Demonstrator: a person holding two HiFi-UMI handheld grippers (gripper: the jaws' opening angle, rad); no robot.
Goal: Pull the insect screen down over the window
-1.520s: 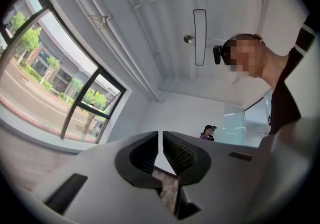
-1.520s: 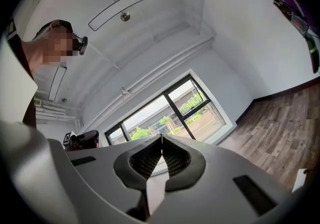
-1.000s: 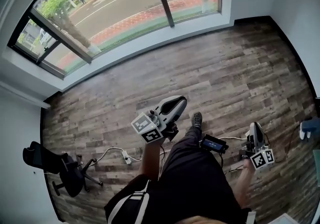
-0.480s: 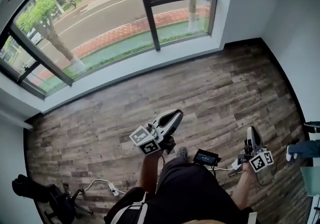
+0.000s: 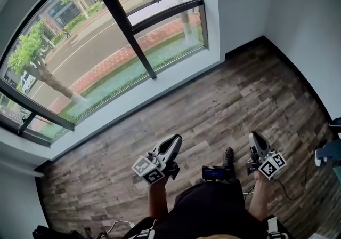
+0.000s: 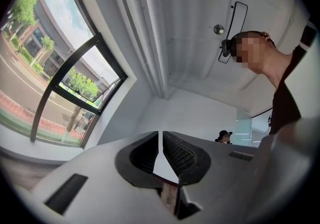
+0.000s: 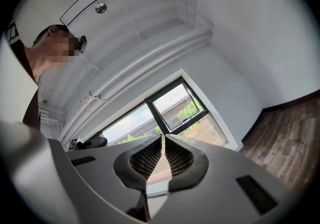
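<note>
The large window (image 5: 106, 56) with dark frames fills the upper left of the head view; its glass is uncovered and I cannot make out any insect screen over it. My left gripper (image 5: 175, 139) is held low over the wood floor, pointing toward the window wall, jaws shut with nothing between them. My right gripper (image 5: 254, 136) is beside it on the right, also shut and empty. The left gripper view has the window (image 6: 75, 93) at far left beyond the left gripper (image 6: 160, 134). The right gripper view has the window (image 7: 170, 103) straight ahead, past the right gripper (image 7: 163, 136).
A small dark device (image 5: 213, 173) with a screen hangs on a cable by my legs. A blue object (image 5: 327, 152) sits at the right edge. White walls meet in the corner right of the window. Another person (image 6: 223, 136) stands far off in the left gripper view.
Both grippers have been carried across the floor toward the window's right end. The window now looms larger, and the black chair has slid almost out of view at bottom left.
</note>
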